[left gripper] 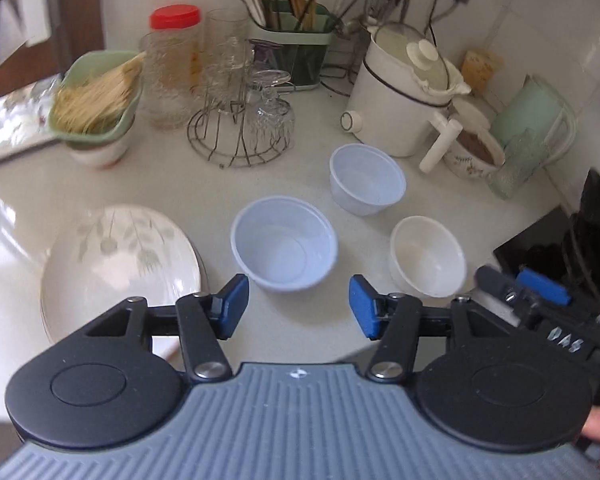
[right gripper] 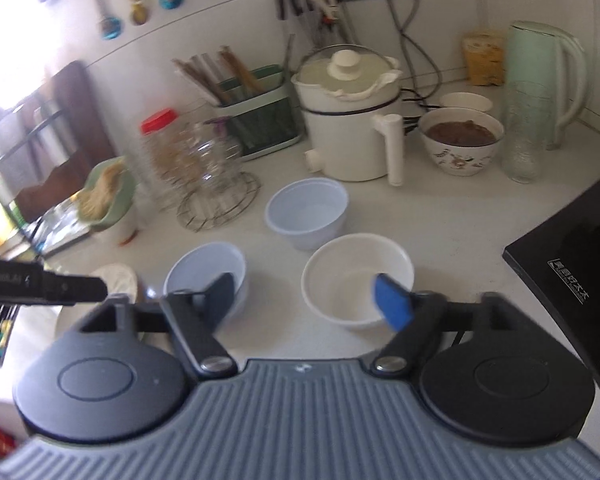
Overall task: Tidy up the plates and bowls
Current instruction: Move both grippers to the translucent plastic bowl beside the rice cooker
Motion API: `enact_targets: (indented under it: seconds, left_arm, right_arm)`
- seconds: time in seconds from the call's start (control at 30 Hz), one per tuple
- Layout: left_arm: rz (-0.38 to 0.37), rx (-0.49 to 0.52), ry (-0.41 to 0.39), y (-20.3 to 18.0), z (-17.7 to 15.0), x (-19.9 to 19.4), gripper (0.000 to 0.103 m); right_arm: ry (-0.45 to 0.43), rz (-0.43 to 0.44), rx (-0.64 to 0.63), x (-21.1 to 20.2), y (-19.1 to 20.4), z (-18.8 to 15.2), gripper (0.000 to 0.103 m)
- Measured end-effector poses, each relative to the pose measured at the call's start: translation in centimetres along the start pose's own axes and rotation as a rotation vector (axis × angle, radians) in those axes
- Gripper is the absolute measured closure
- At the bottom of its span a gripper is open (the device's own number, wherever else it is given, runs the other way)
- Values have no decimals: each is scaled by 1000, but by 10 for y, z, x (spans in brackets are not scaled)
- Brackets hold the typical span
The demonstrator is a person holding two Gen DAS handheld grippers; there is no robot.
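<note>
Centre frame, on counter [left gripper: 188, 184]: 3 bowls [left gripper: 284, 242] sit apart, unstacked; plates [left gripper: 116, 264] stacked lower left. Left gripper [left gripper: 298, 306] & right gripper [right gripper: 312, 300] both wide, empty. Bowls still to nest.

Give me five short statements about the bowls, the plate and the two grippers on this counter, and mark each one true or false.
1. Three empty bowls stand apart on the white counter. True: the two bluish-white plastic bowls and the cream-white bowl.
2. The left gripper is shut on a bowl. False: its fingers are open and hold nothing.
3. The leaf-patterned white plate lies left of the bowls. True.
4. The right gripper holds the cream-white bowl. False: it is open and empty.
5. The bowls are stacked. False: each stands alone.
</note>
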State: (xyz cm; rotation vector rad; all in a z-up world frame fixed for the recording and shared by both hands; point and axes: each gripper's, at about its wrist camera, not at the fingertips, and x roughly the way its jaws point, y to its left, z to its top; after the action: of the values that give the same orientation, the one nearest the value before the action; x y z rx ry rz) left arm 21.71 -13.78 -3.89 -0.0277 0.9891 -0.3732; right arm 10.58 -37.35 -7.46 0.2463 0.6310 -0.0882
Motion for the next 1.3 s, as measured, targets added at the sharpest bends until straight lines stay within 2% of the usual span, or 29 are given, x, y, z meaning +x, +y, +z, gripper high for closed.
enact_targets:
  seconds: [0.4, 0.57, 0.63, 0.83, 0.97, 1.1, 1.17, 1.3]
  left_arm:
    - [-134, 120, 38, 33, 63, 66, 38]
    - [-192, 124, 63, 36, 78, 94, 38]
    - [-208, 126, 67, 33, 84, 106, 38]
    - [-195, 98, 59, 21, 104, 135, 38]
    - [-191, 93, 79, 17, 121, 161, 38]
    - [-219, 85, 103, 16, 136, 189, 39]
    - [-234, 80, 129, 13, 142, 206, 39]
    - [-252, 90, 164, 1, 150, 235, 40]
  right_arm:
    - [0, -162, 103, 40, 22, 27, 22]
    - [2, -205, 159, 48, 25, 37, 22]
    - [9, -205, 155, 55, 24, 41, 22]
    - [27, -192, 129, 85, 15, 56, 22]
    - [55, -185, 145, 111, 5, 68, 23]
    - [81, -163, 142, 136, -5, 76, 23]
    - [98, -157, 142, 151, -10, 78, 29]
    - [146, -150, 190, 180, -23, 75, 34]
